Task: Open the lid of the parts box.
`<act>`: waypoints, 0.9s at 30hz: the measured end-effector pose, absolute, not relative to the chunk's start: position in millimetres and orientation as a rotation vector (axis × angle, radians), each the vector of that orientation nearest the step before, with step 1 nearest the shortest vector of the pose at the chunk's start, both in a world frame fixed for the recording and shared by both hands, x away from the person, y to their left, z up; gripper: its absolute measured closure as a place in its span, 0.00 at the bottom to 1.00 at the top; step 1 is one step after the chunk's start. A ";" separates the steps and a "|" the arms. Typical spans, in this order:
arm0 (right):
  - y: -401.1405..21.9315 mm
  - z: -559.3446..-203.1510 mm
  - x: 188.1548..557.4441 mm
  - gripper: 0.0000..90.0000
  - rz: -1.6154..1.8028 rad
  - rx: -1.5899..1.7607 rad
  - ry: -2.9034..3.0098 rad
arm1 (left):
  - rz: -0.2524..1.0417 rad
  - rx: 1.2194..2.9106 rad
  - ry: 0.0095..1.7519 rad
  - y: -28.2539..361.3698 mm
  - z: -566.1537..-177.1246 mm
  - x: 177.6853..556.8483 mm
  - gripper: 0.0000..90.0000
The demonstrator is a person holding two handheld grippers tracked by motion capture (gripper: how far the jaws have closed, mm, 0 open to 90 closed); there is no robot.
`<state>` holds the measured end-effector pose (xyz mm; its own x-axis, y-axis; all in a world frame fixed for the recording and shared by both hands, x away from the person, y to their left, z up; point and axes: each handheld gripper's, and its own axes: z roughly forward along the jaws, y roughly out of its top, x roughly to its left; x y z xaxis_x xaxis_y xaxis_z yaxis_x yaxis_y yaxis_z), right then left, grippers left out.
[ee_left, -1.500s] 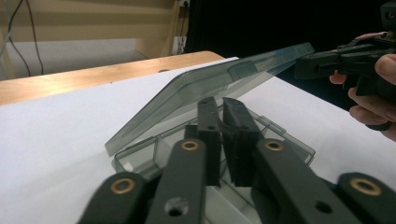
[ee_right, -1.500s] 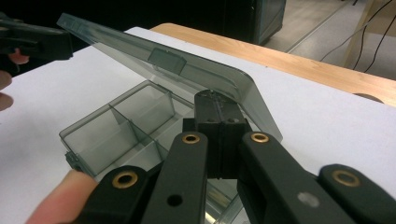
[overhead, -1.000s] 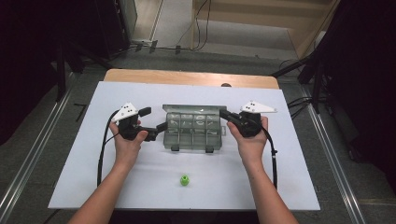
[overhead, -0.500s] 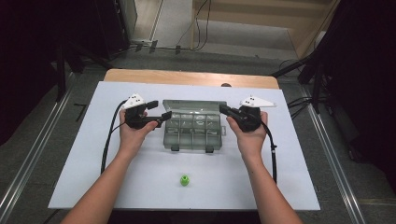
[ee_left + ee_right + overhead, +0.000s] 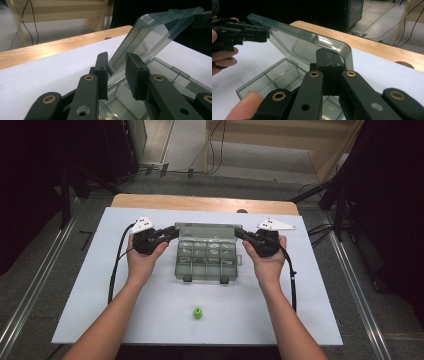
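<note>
Standing lid [image 5: 152, 32] between left gripper [image 5: 116, 75] pads

A big white sheet [image 5: 150, 320] covers the light brown wooden table [image 5: 200, 202]. The grey floor [image 5: 45, 270] runs around it, with shiny metal rails [image 5: 30, 290] on both sides. Thin black cables [image 5: 210, 150] lie on the floor behind. A pale wooden bench [image 5: 300, 140] stands at the back. The far corners are dark.
</note>
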<state>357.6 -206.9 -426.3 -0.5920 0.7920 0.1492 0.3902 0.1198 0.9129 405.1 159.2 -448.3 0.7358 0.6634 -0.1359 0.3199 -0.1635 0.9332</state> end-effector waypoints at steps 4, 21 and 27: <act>-210.9 -422.9 353.1 0.97 1.485 1.123 2.039 | 0.364 1.759 0.782 158.0 -445.9 406.9 0.83; -234.1 -423.6 350.2 0.00 1.584 1.189 1.950 | 0.320 1.717 0.827 158.2 -446.6 415.4 0.83; -236.3 -443.2 368.8 0.00 1.576 1.268 1.944 | 0.301 1.701 0.835 159.2 -447.9 418.6 0.83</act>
